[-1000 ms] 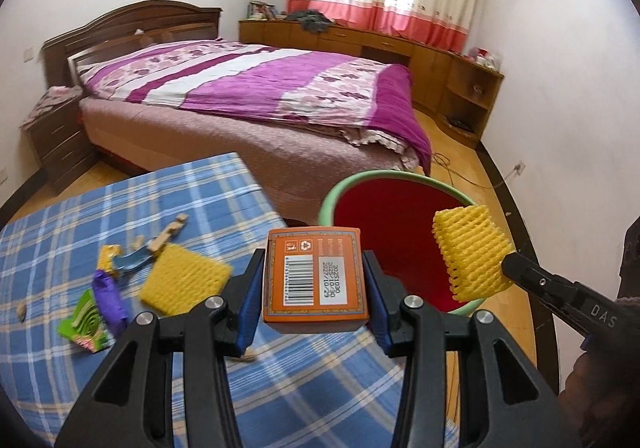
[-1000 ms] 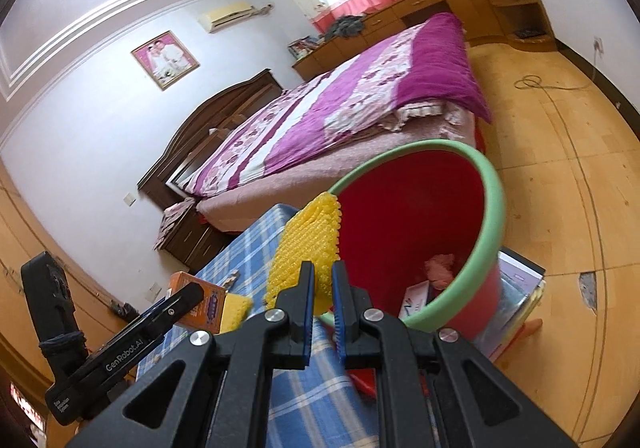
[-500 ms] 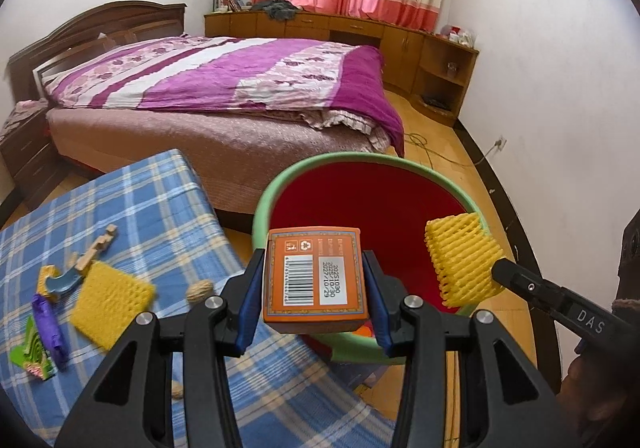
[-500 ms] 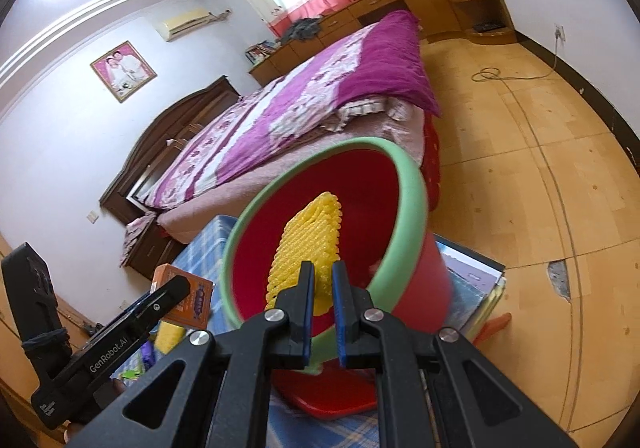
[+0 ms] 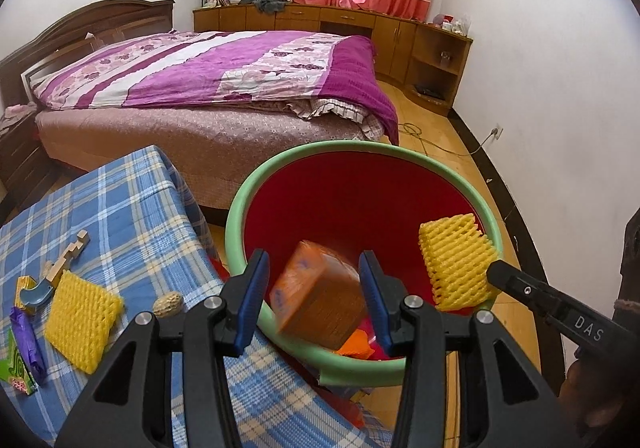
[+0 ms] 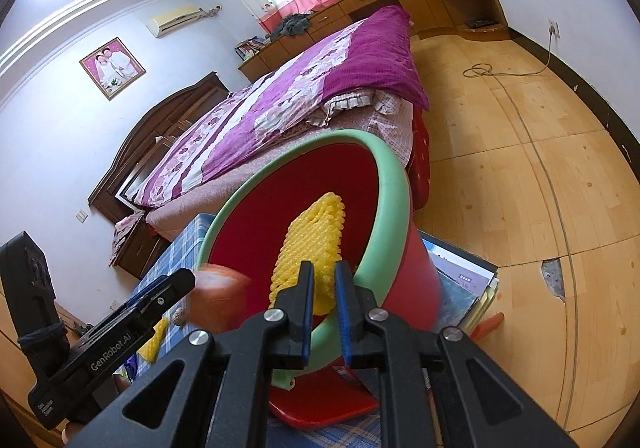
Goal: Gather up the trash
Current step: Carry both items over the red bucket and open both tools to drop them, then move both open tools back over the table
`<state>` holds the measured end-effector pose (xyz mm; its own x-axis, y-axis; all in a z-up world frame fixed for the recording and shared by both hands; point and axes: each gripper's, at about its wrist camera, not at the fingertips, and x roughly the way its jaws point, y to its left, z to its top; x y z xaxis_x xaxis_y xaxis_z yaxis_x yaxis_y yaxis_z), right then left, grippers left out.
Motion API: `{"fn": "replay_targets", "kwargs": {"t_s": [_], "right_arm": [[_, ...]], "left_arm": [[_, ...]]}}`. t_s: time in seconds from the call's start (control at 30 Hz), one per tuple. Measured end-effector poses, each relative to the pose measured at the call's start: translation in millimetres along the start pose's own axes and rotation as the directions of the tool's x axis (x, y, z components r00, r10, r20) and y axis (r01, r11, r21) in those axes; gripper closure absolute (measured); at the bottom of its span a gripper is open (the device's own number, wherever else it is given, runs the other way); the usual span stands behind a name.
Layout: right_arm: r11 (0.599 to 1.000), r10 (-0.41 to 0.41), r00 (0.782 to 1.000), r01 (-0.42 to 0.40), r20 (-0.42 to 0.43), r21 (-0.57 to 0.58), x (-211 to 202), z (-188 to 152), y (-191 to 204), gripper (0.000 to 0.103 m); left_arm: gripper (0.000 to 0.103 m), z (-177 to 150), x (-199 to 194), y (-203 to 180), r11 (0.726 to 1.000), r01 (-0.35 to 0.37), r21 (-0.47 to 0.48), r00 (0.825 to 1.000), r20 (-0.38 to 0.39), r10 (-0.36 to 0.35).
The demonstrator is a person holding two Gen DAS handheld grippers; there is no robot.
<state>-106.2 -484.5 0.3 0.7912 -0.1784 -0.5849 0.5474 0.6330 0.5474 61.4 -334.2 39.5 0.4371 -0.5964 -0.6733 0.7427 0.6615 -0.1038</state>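
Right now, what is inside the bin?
An orange box, blurred and tilted, is in the mouth of the bin, with orange scraps below it. The box and left gripper cover the rest of the bottom.

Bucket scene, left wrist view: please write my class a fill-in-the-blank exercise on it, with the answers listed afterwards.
1. The bucket has a red inside and a ____ rim.
2. The raised foam net over the bucket is coloured ____.
3. The blurred, tilted box between the jaws of the left gripper is coloured ____.
4. On the checked tablecloth, the small brown thing between the flat foam net and the bucket is a ____.

Missing words: green; yellow; orange; peanut.
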Motion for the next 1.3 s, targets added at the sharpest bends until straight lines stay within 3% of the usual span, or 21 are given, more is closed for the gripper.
{"fn": "replay_targets", "kwargs": {"t_s": [0.17, 0.33, 0.67, 0.8, 1.03, 1.3], "right_arm": [[1.000, 0.002, 1.000, -0.002, -0.002, 0.001, -0.2, -0.5, 2.6, 0.087], [1.000, 0.012, 1.000, -0.012, -0.001, -0.003, -0.4, -1.8, 6.4, 0.075], [1.000, 0.015, 1.000, -0.015, -0.002, -0.017, -3.5, -4.4, 13.1, 0.067], [0.999, 0.024, 1.000, -0.025, -0.003, -0.032, -6.7, -7.0, 20.7, 0.057], [0.998, 0.030, 1.000, -0.030, -0.005, -0.048, -13.1, -11.4, 33.4, 0.043], [0.996, 0.036, 0.999, -0.037, -0.020, -0.083, -17.4, -18.0, 54.9, 0.038]], "left_arm": [[0.055, -0.5, -5.5, 2.1, 1.000, 0.008, -0.012, 1.000, 0.010, -0.008], [0.055, -2.3, -9.6, 5.7, 1.000, 0.007, -0.025, 1.000, 0.008, -0.007], [0.055, -10.8, -25.1, 21.6, 0.997, -0.001, -0.079, 1.000, 0.009, 0.002], [0.055, -14.5, -33.4, 31.2, 0.995, -0.009, -0.102, 1.000, 0.013, 0.010], [0.054, -23.7, -52.3, 53.2, 0.987, -0.044, -0.152, 0.999, 0.021, 0.048], [0.053, -35.2, -72.9, 85.5, 0.970, -0.098, -0.223, 0.994, 0.023, 0.106]]}}
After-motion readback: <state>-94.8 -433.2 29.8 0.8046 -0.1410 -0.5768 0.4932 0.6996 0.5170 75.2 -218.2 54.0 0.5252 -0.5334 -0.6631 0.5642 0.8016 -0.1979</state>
